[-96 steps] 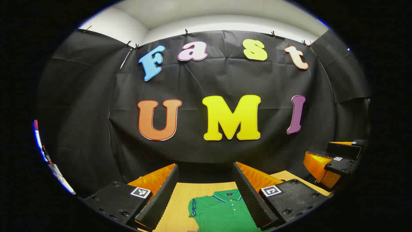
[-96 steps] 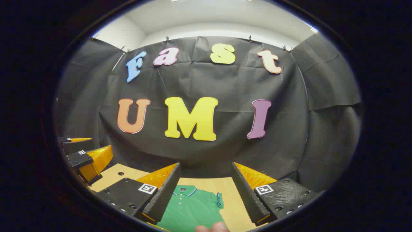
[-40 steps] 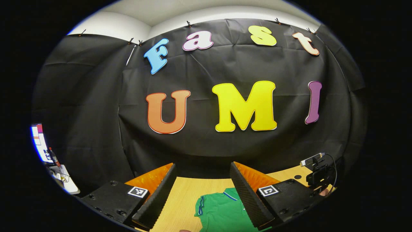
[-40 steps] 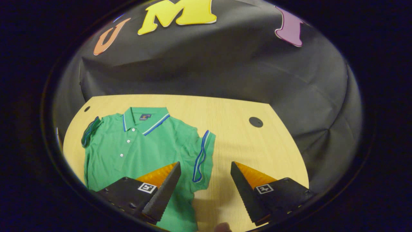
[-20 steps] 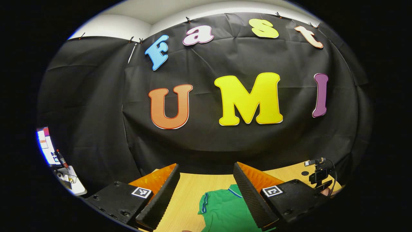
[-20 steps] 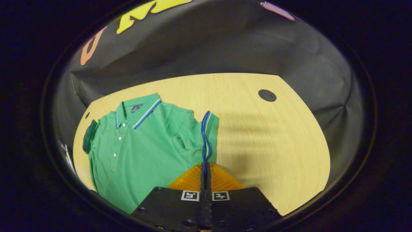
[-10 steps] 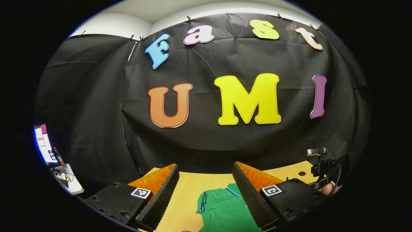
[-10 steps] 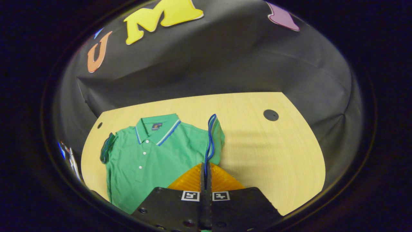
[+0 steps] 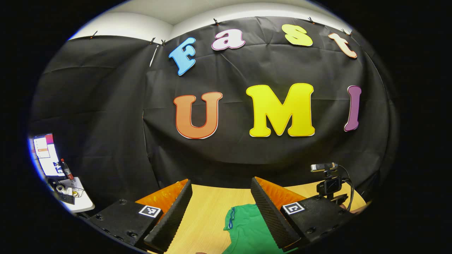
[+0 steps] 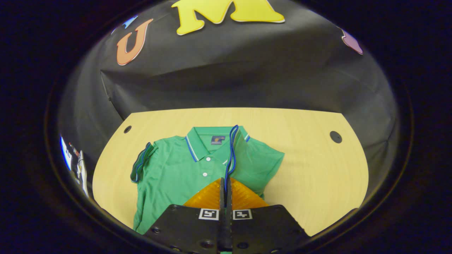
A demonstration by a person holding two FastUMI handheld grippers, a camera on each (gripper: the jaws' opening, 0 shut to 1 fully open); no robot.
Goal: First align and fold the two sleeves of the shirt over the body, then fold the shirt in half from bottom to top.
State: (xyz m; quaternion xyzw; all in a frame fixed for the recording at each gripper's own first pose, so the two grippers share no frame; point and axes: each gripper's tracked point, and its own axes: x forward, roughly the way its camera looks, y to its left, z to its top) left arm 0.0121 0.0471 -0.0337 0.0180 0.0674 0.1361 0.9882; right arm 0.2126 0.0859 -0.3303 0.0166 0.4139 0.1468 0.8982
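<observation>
- Right claw (image 10: 225, 183) is clamped on the sleeve (image 10: 231, 151) of the green shirt (image 10: 176, 173), both fingers pinching the blue-trimmed cuff edge, which rises out of the tips and stands up over the chest.
- I'm holding that cuff off the cloth so the sleeve can swing across the body without dragging the front panel along.
- Shirt lies flat on the counter (image 10: 310, 165), collar (image 10: 206, 141) toward the booth wall, buttons facing up, hem toward me.
- Far sleeve (image 10: 141, 165) is bunched at the shirt's other edge, not yet folded in by my read.
- Left claw (image 9: 220, 208) stands wide, holding nothing, poised above the near counter edge with green cloth (image 9: 247, 229) showing between its fingers.
- I'd judge it is parked there so it can take the other sleeve once this one lands.
- From the left gripper view, a small camera on a mount (image 9: 328, 180) rises behind one finger.
- Risk as I see it: letting go too early lets the cuff flop back.
</observation>
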